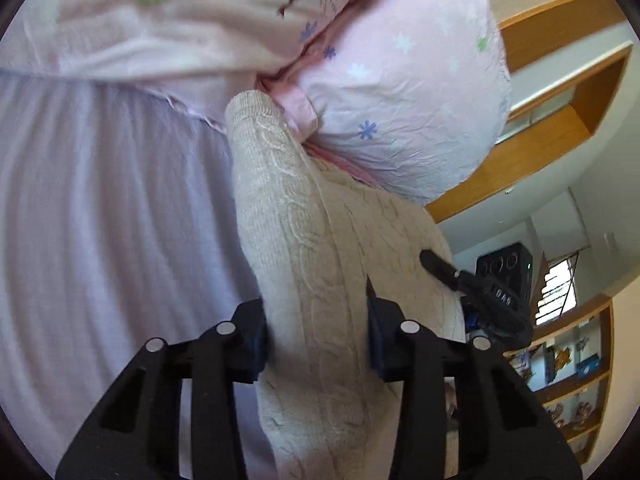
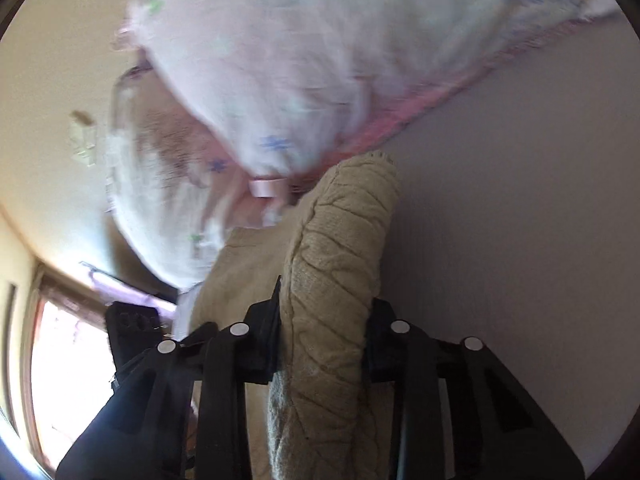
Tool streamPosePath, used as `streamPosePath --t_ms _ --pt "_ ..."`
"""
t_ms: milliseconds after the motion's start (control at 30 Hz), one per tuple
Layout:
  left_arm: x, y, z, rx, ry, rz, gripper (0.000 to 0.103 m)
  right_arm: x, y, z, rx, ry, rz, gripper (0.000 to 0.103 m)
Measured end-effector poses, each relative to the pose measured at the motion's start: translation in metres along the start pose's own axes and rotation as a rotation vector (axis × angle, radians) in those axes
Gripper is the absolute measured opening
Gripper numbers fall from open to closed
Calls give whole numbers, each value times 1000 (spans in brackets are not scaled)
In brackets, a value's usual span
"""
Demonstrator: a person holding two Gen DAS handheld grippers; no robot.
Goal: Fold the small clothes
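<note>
Sweater (image 1: 320,300) held up between both grippers, fold not yet made.

From my left wrist view, the left gripper (image 1: 316,324) is clamped on a thick bunch of the cream knit, which hangs over the lilac bed sheet (image 1: 100,220) beside a pink flowered pillow (image 1: 400,92); only here do I see the right gripper (image 1: 440,268) pinching the same garment, plus wooden shelves (image 1: 568,380) behind. My right wrist view, blurred, shows its jaws closed on another bunch of knit and a bright window (image 2: 68,352). I judge folding barely begun: the sweater is lifted, nothing laid flat.
</note>
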State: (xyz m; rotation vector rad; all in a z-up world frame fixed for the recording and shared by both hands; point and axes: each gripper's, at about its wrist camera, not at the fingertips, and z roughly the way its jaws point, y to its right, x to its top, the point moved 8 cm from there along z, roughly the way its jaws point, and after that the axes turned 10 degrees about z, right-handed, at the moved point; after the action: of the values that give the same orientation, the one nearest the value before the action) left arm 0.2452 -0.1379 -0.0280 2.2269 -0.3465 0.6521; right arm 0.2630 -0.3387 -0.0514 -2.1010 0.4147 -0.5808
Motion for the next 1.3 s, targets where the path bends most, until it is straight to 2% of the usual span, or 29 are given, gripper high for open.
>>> streamPosePath --t_ms 67,167,200,267,333,400,433,467,500,533,567,667,700,733,767,800,833,900,933,967,1000,1033,1167,1233,1300 --pt "4 -13 -27 96 37 62 40 -6 -27 22 17 2 -74 30" --pt "15 -52 -60 297 81 107 48 -9 -33 52 -113 5 -110 32" --pt "15 -64 -74 354 105 90 48 -12 -32 49 -114 8 -88 32" --pt "11 -69 -103 346 174 82 53 -24 -38 30 -44 19 -76 41" --pt "2 -65 -122 343 199 97 68 -37 -42 12 -47 43 -102 45" --pt "-11 -58 -135 359 210 120 71 -58 -46 10 -69 7 -136 45" --pt "-20 -57 -138 364 203 127 73 -68 -47 13 -81 -18 -155 42" --pt "-21 -56 -135 370 195 128 74 -78 -45 19 -150 -26 -201 31" --pt "-31 -51 -131 382 181 131 76 -78 -40 19 -233 1 -231 8" --pt "-35 -53 -131 395 166 134 79 -76 -33 17 -303 38 -235 8" --pt "-42 -49 -127 408 154 138 82 -71 -25 13 -330 77 -193 8" --pt "-74 -45 -126 447 136 138 97 -69 -19 2 -354 142 -140 8" --pt "-82 -49 -127 500 131 118 101 -74 -23 -1 -341 151 -152 9" --pt "-88 -51 -127 532 138 99 101 -79 -27 -6 -329 162 -166 10" --pt "-92 -51 -123 548 126 82 101 -86 -32 -15 -335 186 -182 13" --pt "-97 -53 -121 551 111 72 101 -93 -35 -24 -346 210 -200 26" --pt "-101 -53 -118 561 92 61 101 -103 -40 -34 -343 233 -227 54" --pt "-107 -55 -110 607 57 54 101 -115 -45 -40 -343 255 -271 87" --pt "-109 -54 -107 625 48 66 101 -117 -46 -36 -361 256 -294 88" --pt "-111 -52 -104 631 43 86 101 -126 -44 -36 -414 250 -327 90" --pt "-114 -48 -99 636 36 121 101 -133 -43 -34 -461 251 -347 98" --pt "-116 -44 -95 648 27 157 101 -138 -41 -32 -500 248 -371 101" --pt "-123 -37 -79 696 -21 244 101 -155 -38 -7 -583 173 -452 101" --pt "-125 -39 -73 737 -52 269 101 -160 -35 3 -603 149 -465 101" --pt "-126 -39 -71 746 -65 282 101 -166 -29 10 -627 119 -464 101"
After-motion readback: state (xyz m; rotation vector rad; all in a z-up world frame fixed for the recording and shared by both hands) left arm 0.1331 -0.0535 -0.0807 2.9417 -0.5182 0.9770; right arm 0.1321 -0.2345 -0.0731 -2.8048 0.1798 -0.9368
